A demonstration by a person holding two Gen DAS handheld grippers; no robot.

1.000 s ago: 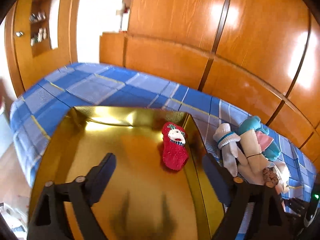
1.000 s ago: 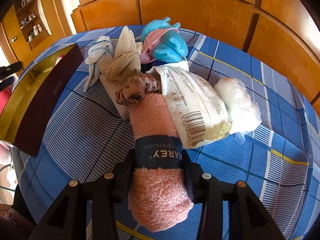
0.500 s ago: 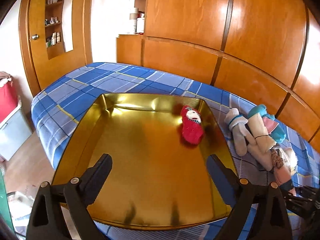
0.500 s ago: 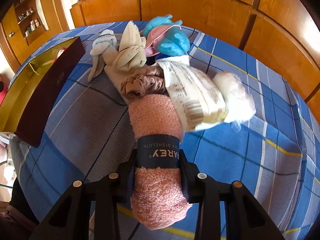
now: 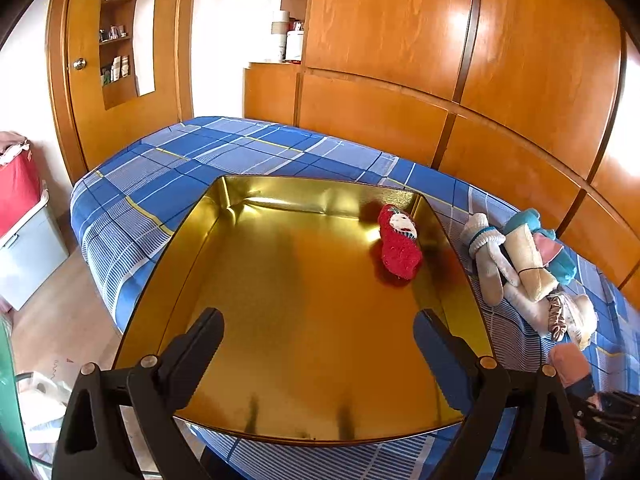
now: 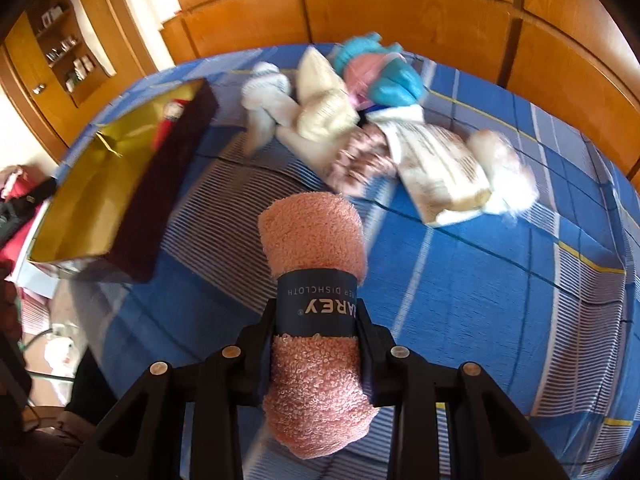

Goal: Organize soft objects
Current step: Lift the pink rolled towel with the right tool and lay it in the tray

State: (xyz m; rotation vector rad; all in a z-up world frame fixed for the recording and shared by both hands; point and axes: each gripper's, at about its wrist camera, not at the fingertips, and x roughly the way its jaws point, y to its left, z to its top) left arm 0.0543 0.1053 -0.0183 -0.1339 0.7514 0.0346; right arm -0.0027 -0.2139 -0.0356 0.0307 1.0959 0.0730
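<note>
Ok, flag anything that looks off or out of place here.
The gold box juts past the near edge of the bed, so it may not sit steady. Otherwise nothing stands out: one red sock lies inside, the right gripper clamps the pink dishcloth roll, and the left gripper is open.

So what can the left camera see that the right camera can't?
Only the left wrist view shows the whole shiny floor of the gold box, the open left gripper above it, and the red bin on the floor.

Only the right wrist view shows the right gripper squeezing the pink rolled dishcloth, plus the printed packet and the white fluffy bag.

Both show the red sock in the box, the blue checked bedcover and the sock pile.
</note>
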